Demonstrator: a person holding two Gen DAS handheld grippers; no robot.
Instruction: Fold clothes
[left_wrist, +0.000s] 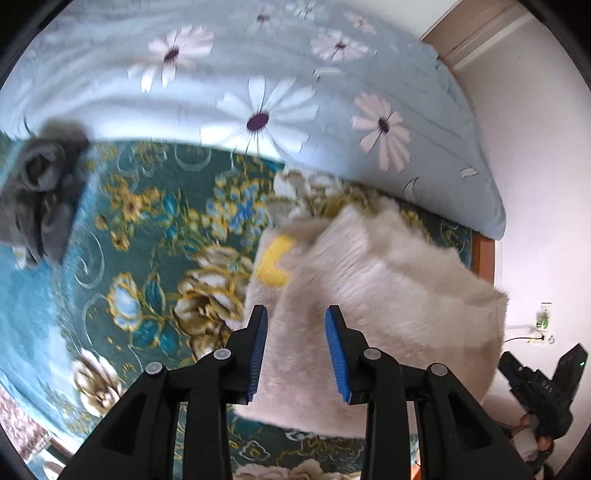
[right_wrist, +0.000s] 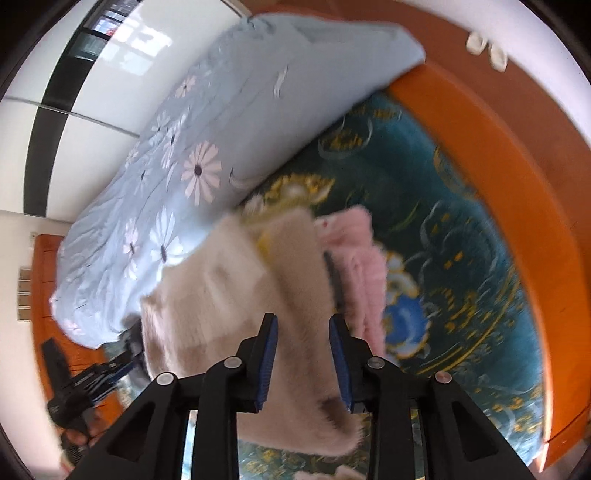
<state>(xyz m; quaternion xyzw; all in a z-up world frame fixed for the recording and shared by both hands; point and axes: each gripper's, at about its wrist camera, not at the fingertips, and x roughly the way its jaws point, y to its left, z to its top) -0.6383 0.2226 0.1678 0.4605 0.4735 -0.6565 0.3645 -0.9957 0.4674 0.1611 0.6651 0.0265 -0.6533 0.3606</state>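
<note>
A cream fuzzy garment (left_wrist: 388, 280) with a yellow patch (left_wrist: 275, 264) lies folded on the teal flowered bedspread (left_wrist: 147, 229). My left gripper (left_wrist: 296, 314) points down over its near edge. Its blue pads stand apart with the fluffy cloth lying between them, and they do not press on it. In the right wrist view the same cream garment (right_wrist: 229, 295) lies under my right gripper (right_wrist: 303, 321), whose jaws are also apart over the cloth. A pink fuzzy garment (right_wrist: 364, 266) lies just beyond and to the right, partly under the cream one.
A crumpled grey garment (left_wrist: 40, 199) lies at the left on the bedspread. A light blue quilt with daisies (left_wrist: 258, 92) is heaped along the far side. The orange wooden bed frame (right_wrist: 498, 147) curves round the mattress, and white slippers (right_wrist: 484, 48) sit on the floor beyond.
</note>
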